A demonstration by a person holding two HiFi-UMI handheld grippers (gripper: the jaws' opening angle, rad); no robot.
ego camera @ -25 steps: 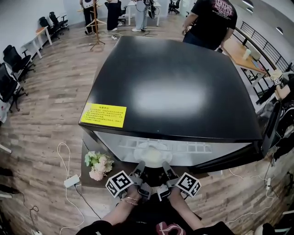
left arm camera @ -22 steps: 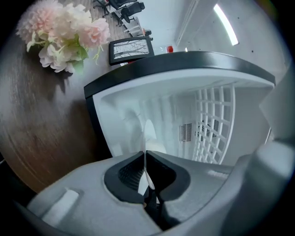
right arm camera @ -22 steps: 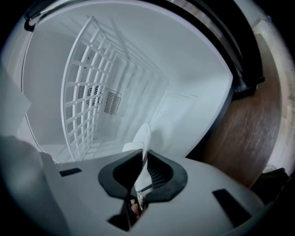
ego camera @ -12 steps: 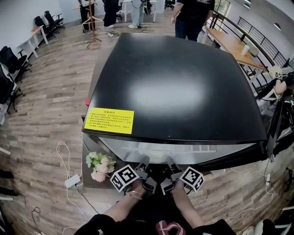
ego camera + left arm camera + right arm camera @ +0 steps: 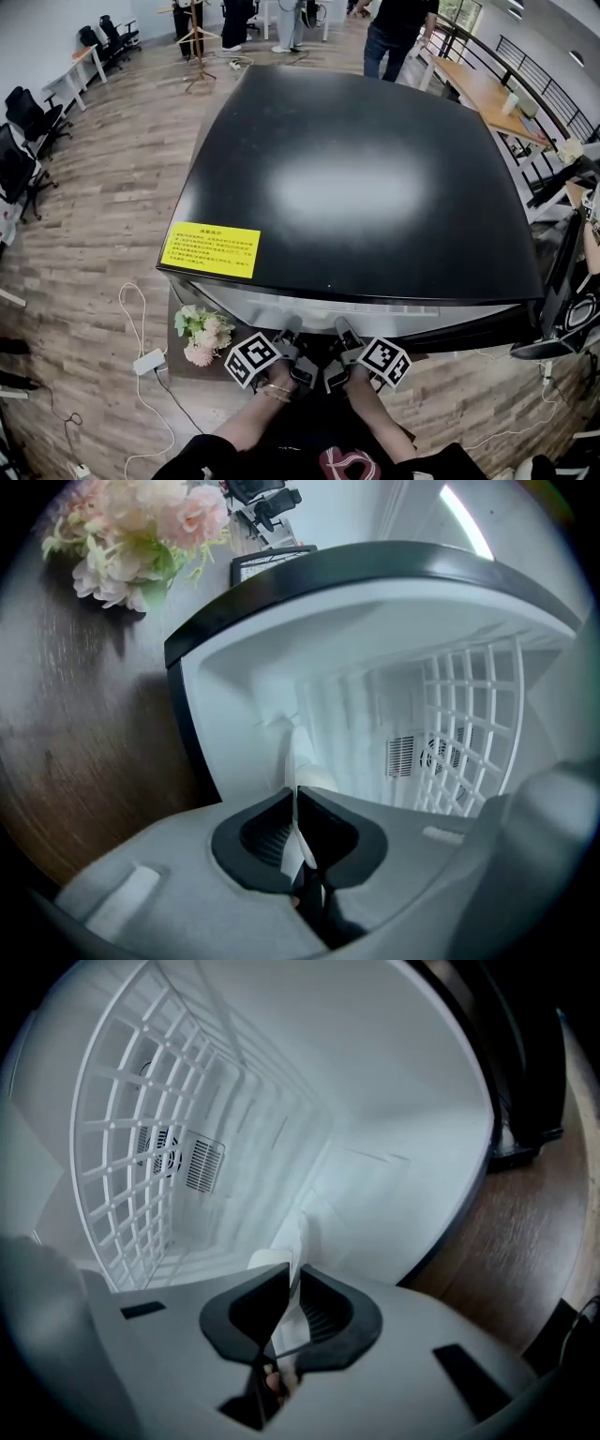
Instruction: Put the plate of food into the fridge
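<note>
From above, the fridge [image 5: 356, 187] hides the plate [image 5: 296, 757] under its black top; the gripper views catch only a thin white rim, edge-on, and the food cannot be made out. Pink flowers [image 5: 200, 336] stand just left of the fridge. The plate is inside the fridge's mouth beside a white wire rack [image 5: 469, 714], with the left hand-held gripper [image 5: 298, 794] and the right hand-held gripper [image 5: 286, 1274] each pinching its rim.

I see the white plate [image 5: 296, 789], edge-on, pinched between both pairs of fingers [image 5: 249, 841], reaching beyond them into the open, white-lined fridge [image 5: 356, 649].
</note>
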